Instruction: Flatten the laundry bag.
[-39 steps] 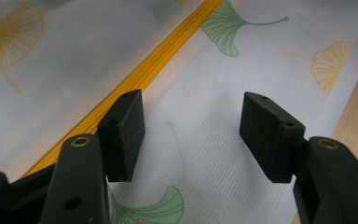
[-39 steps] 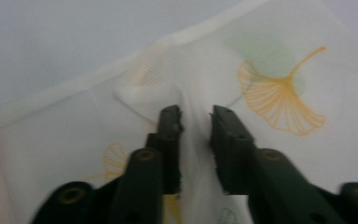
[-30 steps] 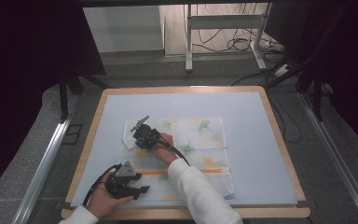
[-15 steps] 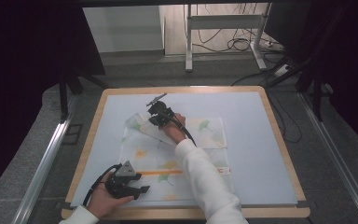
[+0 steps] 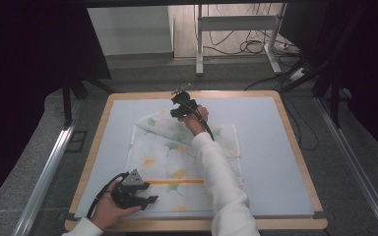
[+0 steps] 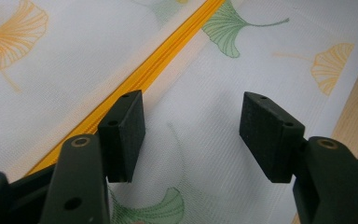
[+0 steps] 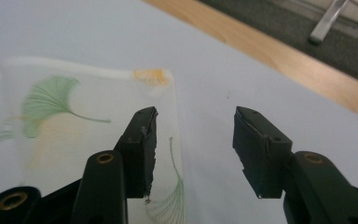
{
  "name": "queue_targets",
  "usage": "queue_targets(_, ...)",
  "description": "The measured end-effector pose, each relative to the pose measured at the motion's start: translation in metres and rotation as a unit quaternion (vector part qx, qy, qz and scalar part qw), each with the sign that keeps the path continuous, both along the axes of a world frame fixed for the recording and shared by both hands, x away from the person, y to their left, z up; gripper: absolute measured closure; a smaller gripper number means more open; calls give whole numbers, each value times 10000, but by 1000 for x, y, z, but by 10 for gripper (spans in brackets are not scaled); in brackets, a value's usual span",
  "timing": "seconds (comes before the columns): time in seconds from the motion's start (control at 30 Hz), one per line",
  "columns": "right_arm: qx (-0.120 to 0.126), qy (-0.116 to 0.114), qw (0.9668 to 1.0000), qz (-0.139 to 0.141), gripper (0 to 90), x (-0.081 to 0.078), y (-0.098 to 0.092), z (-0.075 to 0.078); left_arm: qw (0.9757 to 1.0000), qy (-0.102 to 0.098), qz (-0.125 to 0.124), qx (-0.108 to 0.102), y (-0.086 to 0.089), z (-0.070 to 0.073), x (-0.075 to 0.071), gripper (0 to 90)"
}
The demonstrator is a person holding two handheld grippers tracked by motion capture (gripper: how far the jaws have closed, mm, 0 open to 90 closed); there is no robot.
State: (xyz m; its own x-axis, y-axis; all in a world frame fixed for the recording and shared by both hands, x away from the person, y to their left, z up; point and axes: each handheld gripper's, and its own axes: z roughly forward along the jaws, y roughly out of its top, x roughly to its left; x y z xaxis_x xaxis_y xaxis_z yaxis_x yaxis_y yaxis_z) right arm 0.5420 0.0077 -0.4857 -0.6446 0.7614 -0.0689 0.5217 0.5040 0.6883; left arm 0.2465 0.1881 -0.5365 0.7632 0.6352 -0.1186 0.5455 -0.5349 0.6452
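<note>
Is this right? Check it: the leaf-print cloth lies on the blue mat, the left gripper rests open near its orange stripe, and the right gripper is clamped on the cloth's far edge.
One thing is wrong: the right gripper is not clamped on the cloth. The right gripper view shows its jaws apart, with nothing between them, having just opened. The rest holds.

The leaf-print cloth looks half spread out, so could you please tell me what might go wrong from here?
1. The right gripper has just been opening, with nothing between its jaws; the cloth has a fold near its far left corner that may stay creased.
2. The left gripper hovers open above the cloth beside the orange stripe; closing there could bunch the fabric.
</note>
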Motion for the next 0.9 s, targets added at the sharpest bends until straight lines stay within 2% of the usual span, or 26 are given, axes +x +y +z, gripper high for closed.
queue_targets(0.03, 88, -87, 9999, 54, 508, -6, -5, 7, 10000, -5, -2, -1, 0, 0, 0, 396)
queue_targets(0.1, 273, -84, 9994, 212, 542, -17, -11, 16, 10000, -7, 26, -27, -1, 0, -1, 394)
queue_targets(0.17, 438, 0, 9978, 491, 592, -33, -18, 23, 10000, -16, 25, -10, -1, 0, -1, 393)
queue_targets(0.27, 574, 164, 9933, 991, 712, -64, -27, 25, 10000, -18, 36, 0, -2, 0, -1, 388)
queue_targets(0.37, 447, 353, 9903, 1264, 809, -92, -34, 20, 10000, -10, 45, 5, -2, 0, -1, 388)
queue_targets(0.47, 306, 502, 9876, 1457, 855, -116, -43, 11, 10000, 19, 45, -18, -1, 0, 0, 388)
queue_targets(0.53, 213, 587, 9870, 1479, 870, -128, -51, 4, 10000, 22, 69, -66, -1, -1, 0, 388)
queue_targets(0.63, -63, 630, 9879, 1415, 875, -137, -63, -8, 9999, 28, 84, -76, -1, -1, 0, 388)
queue_targets(0.73, -170, 619, 9900, 1260, 881, -137, -73, -16, 10000, 20, 36, -12, 0, 0, 0, 388)
queue_targets(0.9, -299, 531, 9926, 1049, 888, -132, -84, -19, 10000, 26, 65, -57, -1, 0, 0, 389)
